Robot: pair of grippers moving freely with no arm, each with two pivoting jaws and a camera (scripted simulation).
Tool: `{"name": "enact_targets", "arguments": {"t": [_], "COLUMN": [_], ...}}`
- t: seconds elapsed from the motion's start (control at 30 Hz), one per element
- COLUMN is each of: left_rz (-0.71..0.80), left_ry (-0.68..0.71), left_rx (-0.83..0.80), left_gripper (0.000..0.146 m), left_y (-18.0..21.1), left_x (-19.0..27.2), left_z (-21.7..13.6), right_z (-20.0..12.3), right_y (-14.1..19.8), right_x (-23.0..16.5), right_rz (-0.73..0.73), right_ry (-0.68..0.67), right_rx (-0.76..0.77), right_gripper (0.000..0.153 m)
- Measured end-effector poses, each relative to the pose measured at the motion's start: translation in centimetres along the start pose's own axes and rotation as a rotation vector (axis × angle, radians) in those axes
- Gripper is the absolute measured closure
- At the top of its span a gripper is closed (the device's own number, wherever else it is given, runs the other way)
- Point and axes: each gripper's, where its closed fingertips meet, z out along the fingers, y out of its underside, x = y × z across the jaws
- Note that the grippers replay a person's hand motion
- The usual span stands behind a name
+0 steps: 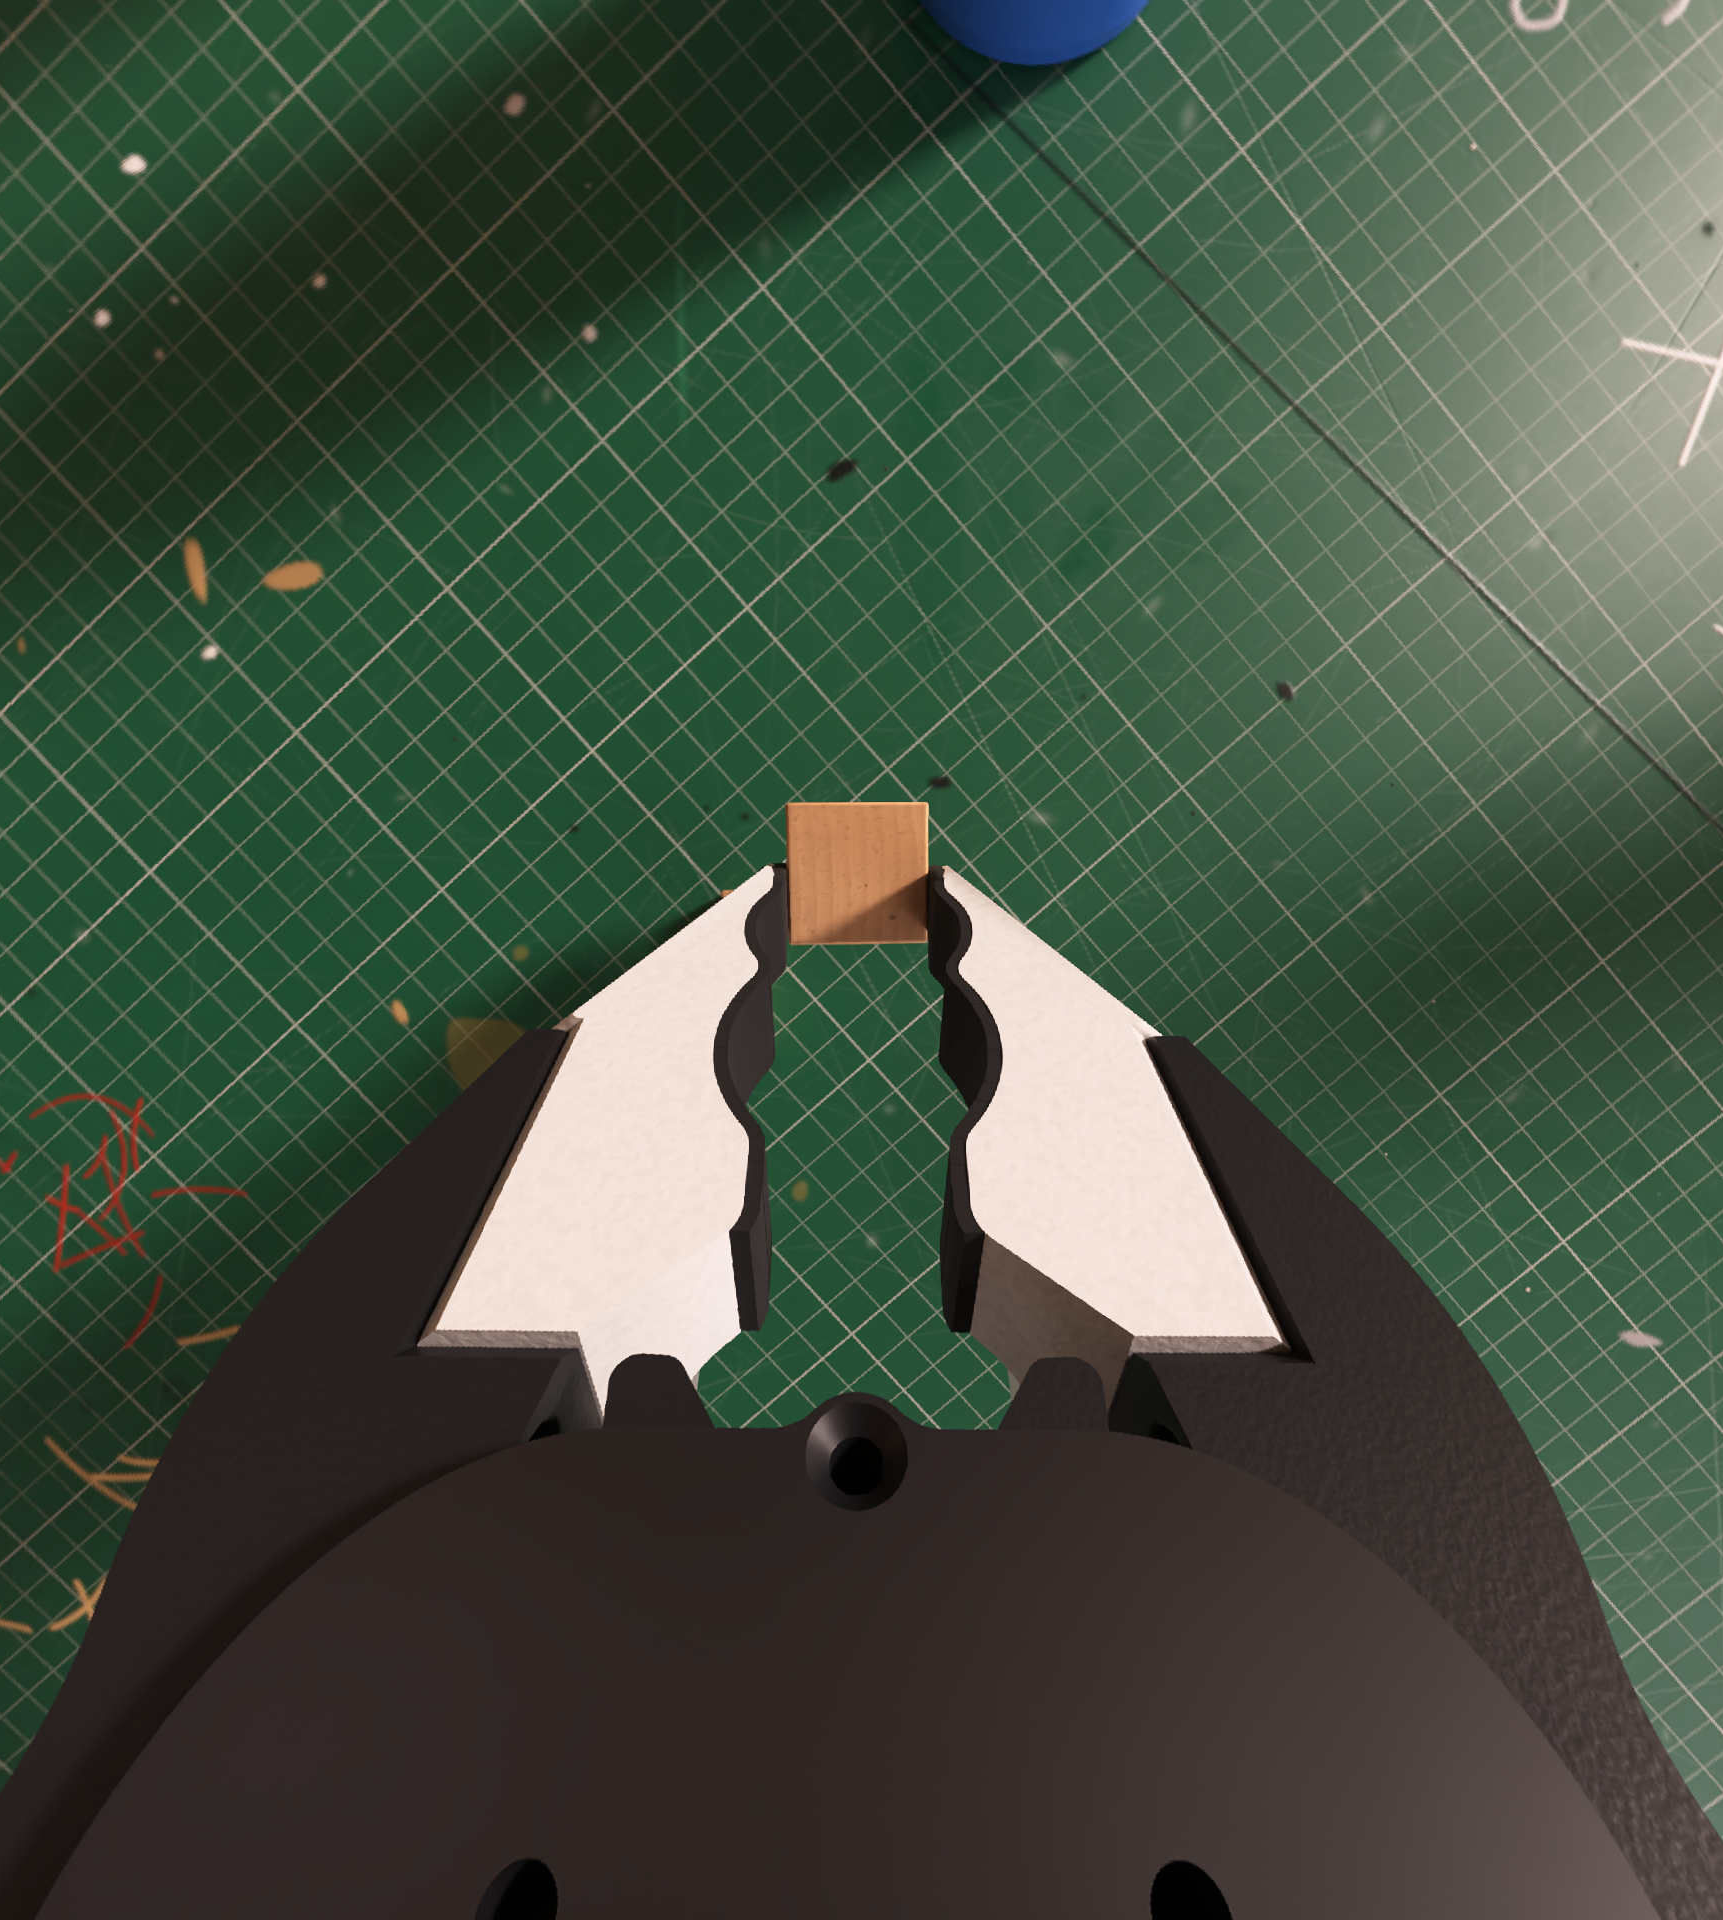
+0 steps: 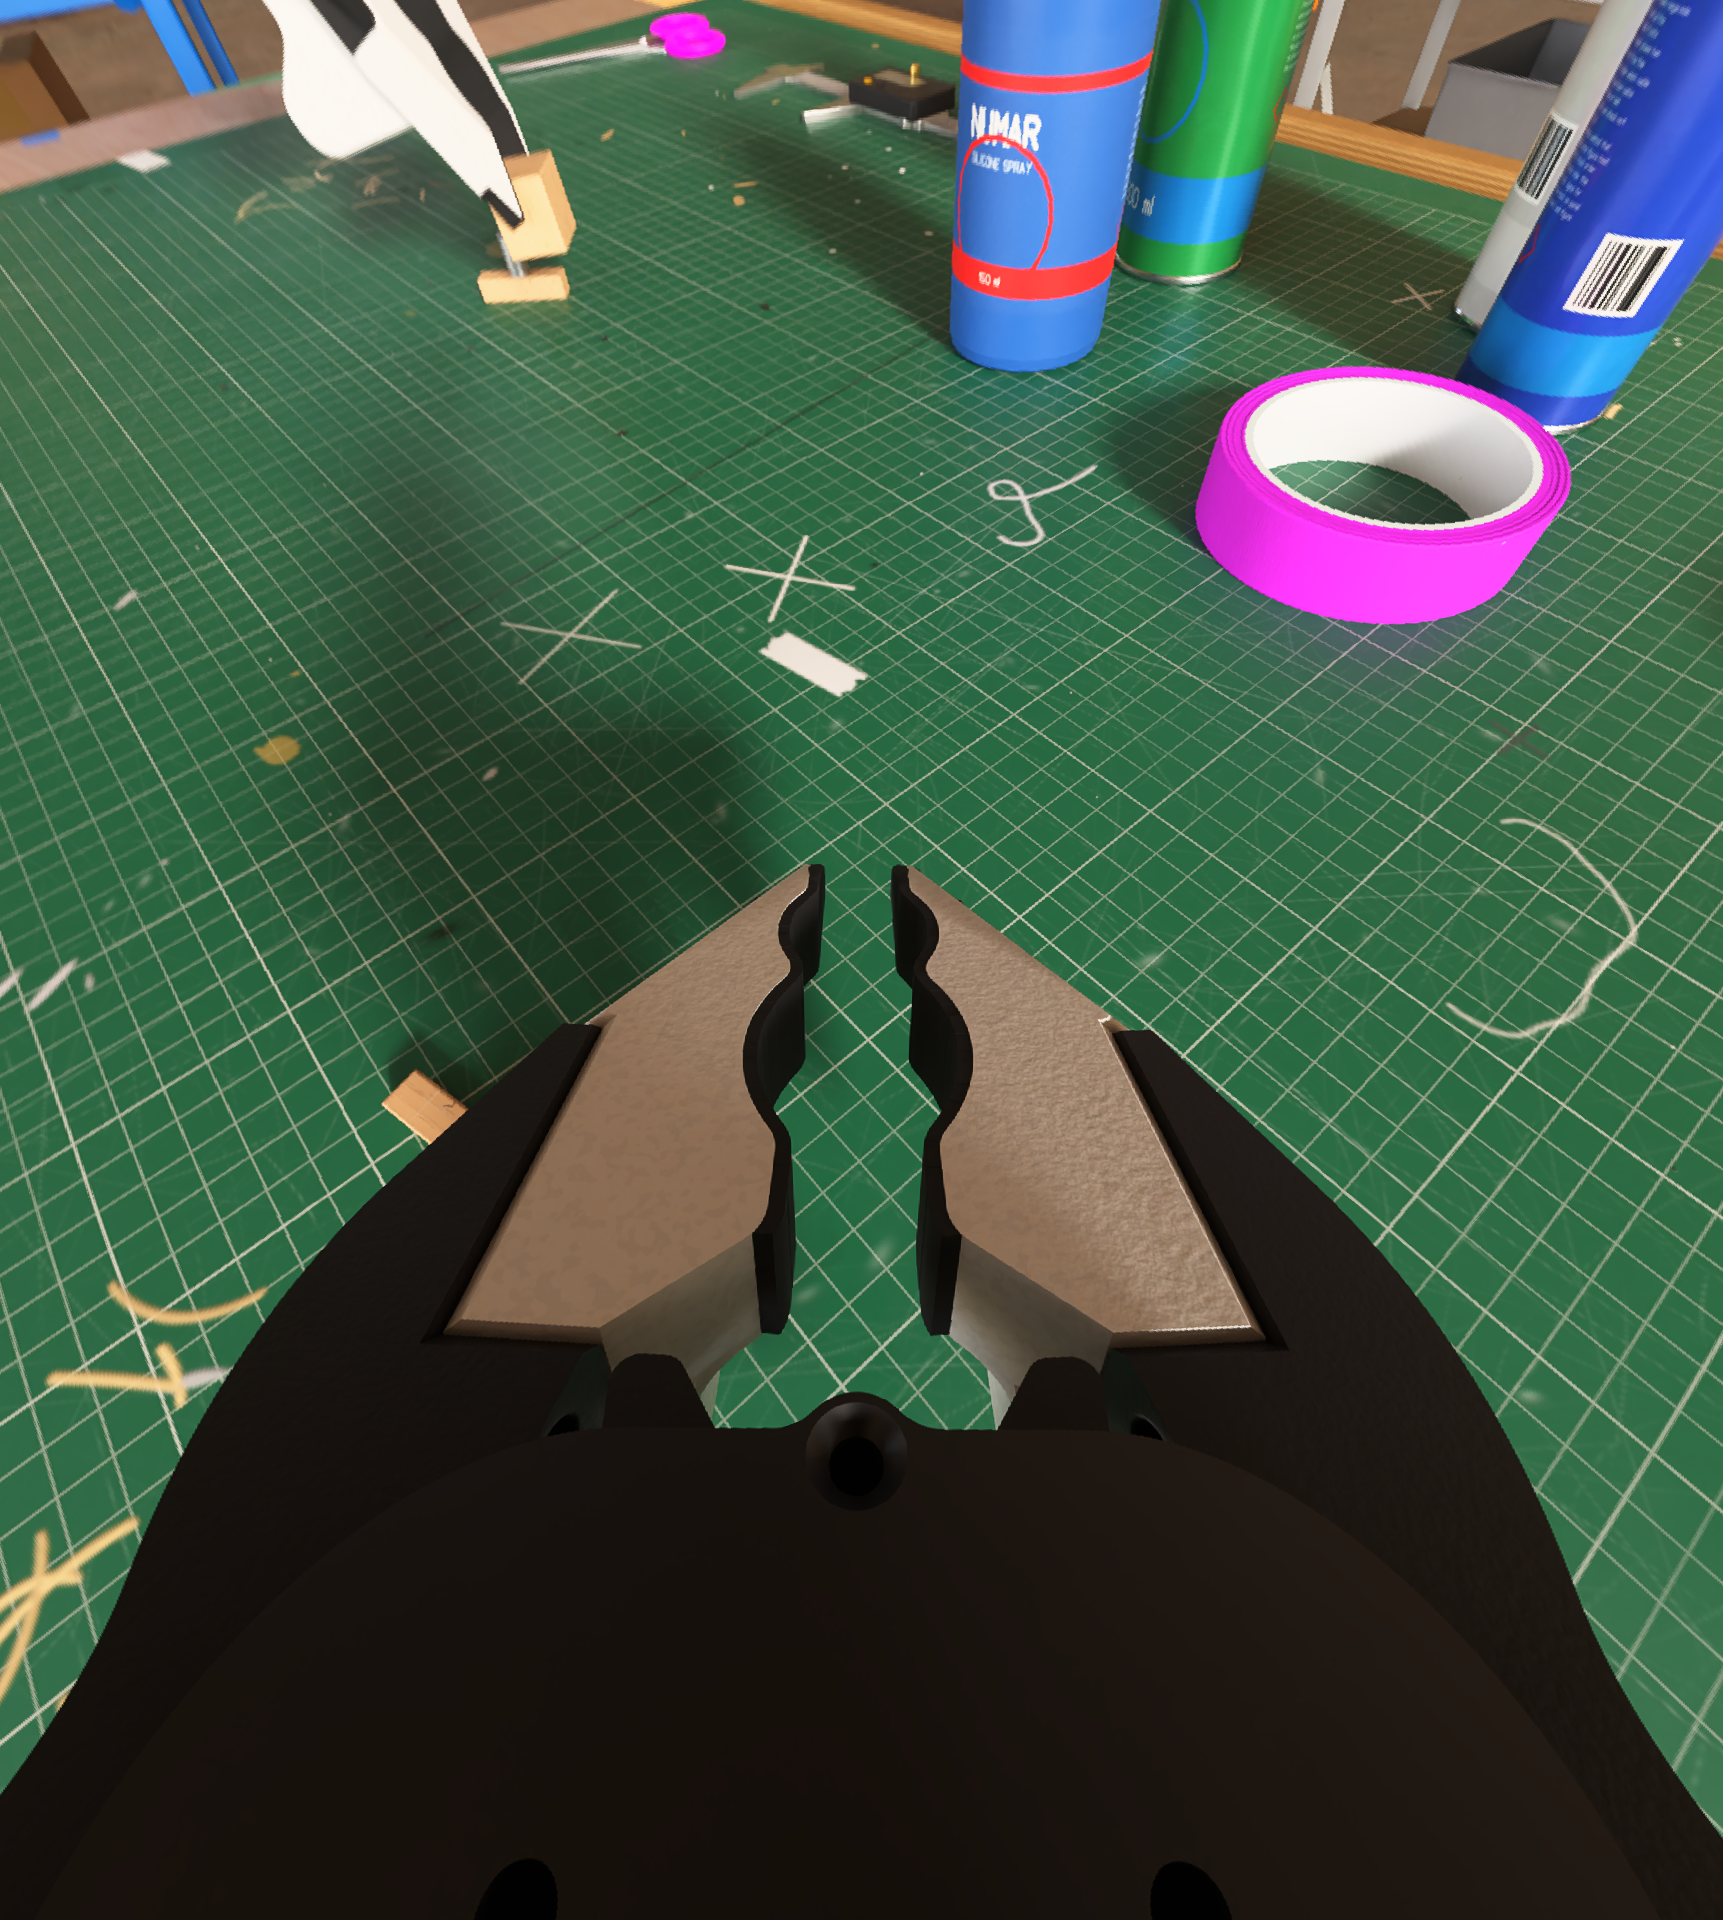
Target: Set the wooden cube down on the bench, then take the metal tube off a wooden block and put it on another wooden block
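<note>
My left gripper (image 1: 857,883) is shut on a small wooden cube (image 1: 857,871), pinched at the fingertips above the green cutting mat (image 1: 421,520). In the right wrist view this gripper (image 2: 509,213) holds the cube (image 2: 543,203) at the far left, just above a flat wooden block (image 2: 522,284). A short metal tube (image 2: 509,258) stands on that block, right under the cube. My right gripper (image 2: 855,883) is empty and hovers over the mat (image 2: 317,520), its fingers a narrow gap apart. Another wooden block (image 2: 424,1103) lies by its left side, partly hidden.
A blue spray can (image 2: 1033,208), a green can (image 2: 1200,156) and a blue and white can (image 2: 1605,208) stand at the back right. A magenta tape roll (image 2: 1382,499) lies in front of them. Scissors (image 2: 685,40) and metal parts (image 2: 898,99) lie far back. The blue can (image 1: 1033,26) also shows in the left wrist view.
</note>
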Motion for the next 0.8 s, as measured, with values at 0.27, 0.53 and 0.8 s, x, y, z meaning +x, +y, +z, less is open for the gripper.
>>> {"name": "enact_targets", "arguments": {"t": [0.27, 0.53, 0.8], "left_rz": [0.028, 0.017, 0.051], "left_ry": [0.071, 0.102, 0.115], "left_rx": [0.001, -0.05, -0.047], "left_gripper": [0.12, 0.12, 0.12], "left_y": [-0.1, 0.5, -0.4], "left_x": [1.4, 1.2, 1.9], "left_z": [0.9, 2.4, 2.7], "right_z": [-0.6, -0.6, -0.6], "right_y": [-1.4, -1.4, -1.5], "right_x": [0.7, 1.0, 0.9], "right_rz": [0.005, -0.017, -0.024], "right_ry": [0.02, 0.036, 0.04], "right_rx": [0.106, 0.105, 0.108], "right_gripper": [0.138, 0.137, 0.137]}}
